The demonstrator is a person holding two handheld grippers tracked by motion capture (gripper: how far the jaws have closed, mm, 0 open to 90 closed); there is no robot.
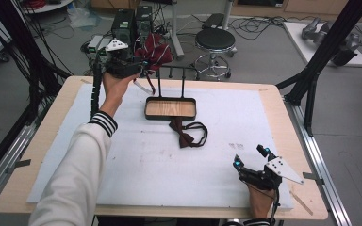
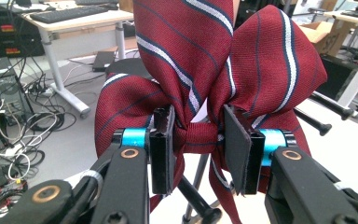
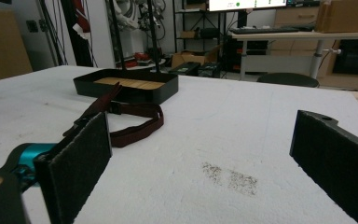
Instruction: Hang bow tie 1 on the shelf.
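Note:
My left gripper is raised beyond the table's far left edge and shut on a dark red striped bow tie. In the left gripper view the jaws pinch the striped bow tie's knot, and its loops fan out above my left gripper. A dark brown bow tie with its strap lies flat on the white mat. It sits just in front of a black tray with a wooden floor. My right gripper rests open near the front right of the mat; from my right gripper the brown bow tie and the tray lie ahead to the left.
A thin black rack rises behind the tray. The white mat covers a wooden table. A stool, computer towers and cables stand on the floor beyond. A grey smudge marks the mat.

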